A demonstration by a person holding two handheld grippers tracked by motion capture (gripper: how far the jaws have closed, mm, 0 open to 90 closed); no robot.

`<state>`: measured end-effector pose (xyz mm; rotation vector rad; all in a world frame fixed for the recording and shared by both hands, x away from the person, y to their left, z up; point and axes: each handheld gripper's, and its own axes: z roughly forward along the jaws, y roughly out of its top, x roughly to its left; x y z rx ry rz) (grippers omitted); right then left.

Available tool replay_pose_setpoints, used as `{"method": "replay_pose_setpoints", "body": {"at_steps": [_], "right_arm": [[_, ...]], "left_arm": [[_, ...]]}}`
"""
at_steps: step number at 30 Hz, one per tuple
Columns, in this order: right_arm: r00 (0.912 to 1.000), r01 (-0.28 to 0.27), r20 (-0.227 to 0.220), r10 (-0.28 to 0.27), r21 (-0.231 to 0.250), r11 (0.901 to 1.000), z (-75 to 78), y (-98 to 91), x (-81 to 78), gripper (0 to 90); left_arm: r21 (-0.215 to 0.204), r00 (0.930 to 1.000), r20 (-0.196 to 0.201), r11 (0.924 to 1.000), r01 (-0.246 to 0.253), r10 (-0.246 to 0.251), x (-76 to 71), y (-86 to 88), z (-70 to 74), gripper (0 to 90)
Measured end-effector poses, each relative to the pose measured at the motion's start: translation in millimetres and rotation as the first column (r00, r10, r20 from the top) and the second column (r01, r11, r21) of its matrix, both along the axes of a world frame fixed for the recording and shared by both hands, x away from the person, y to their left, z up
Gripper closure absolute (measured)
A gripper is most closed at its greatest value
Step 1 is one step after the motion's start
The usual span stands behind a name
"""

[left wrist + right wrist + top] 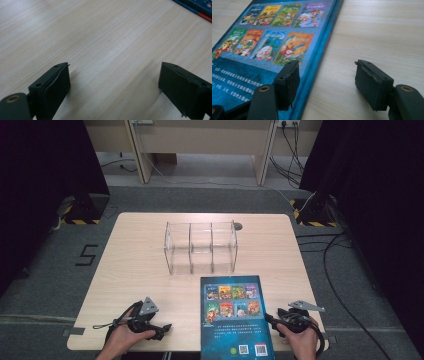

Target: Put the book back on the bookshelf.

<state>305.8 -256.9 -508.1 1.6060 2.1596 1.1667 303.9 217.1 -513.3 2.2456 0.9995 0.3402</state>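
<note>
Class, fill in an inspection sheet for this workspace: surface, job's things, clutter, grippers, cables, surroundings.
Surface: pale wooden table, bare between items.
Job's things: blue book lying flat, back cover up, at the near edge; clear acrylic rack with three compartments, all empty, beyond it.
Clutter: nothing seen.
Grippers: left gripper open over bare wood; right gripper open, straddling the book's edge.
Cables: black leads on the floor, right.
Surroundings: grey carpet, black curtains.

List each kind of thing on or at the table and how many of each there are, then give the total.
Book: 1
Clear three-compartment organiser: 1
Hand-held grippers: 2, left gripper and right gripper, both with jaws apart
Small dark round thing by the organiser's far right corner: 1
Total: 5
</note>
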Motion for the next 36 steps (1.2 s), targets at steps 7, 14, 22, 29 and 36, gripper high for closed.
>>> {"method": "replay_pose_setpoints", "body": {"at_steps": [7, 14, 22, 29, 36], "right_arm": [[0.9997, -0.021, -0.011, 0.021, 0.021, 0.9996, -0.2, 12.8, 1.8, 36.5], [0.9987, -0.049, -0.011, 0.049, 0.058, 0.9971, -2.1, 28.6, 4.2, 35.2], [0.9988, -0.046, -0.01, 0.047, 0.066, 0.9968, -2.6, 38.4, 4.3, 35.0], [0.9956, -0.09, -0.016, 0.092, 0.115, 0.9893, -4.8, 54.8, 4.7, 35.3], [0.9956, -0.092, -0.009, 0.093, 0.103, 0.9904, -5.2, 67.5, 5.9, 34.8]], "left_arm": [[-0.006, 0.9993, 0.005, 0.9993, 0.037, -0.037, -2.9, -8.7, -0.4, 9.6], [-0.01, 0.9983, 0.012, 0.9983, 0.058, -0.057, -4.3, -14.4, -1.0, 9.6], [-0.01, 0.9981, 0.012, 0.9981, 0.061, -0.061, -4.2, -15.3, -1.1, 9.6], [-0.017, 0.997, 0.012, 0.9969, 0.076, -0.076, -5.4, -18.2, -1.1, 9.8], [-0.029, 0.9929, 0.007, 0.9925, 0.119, -0.119, -11.2, -31.8, -0.7, 9.8]]}}
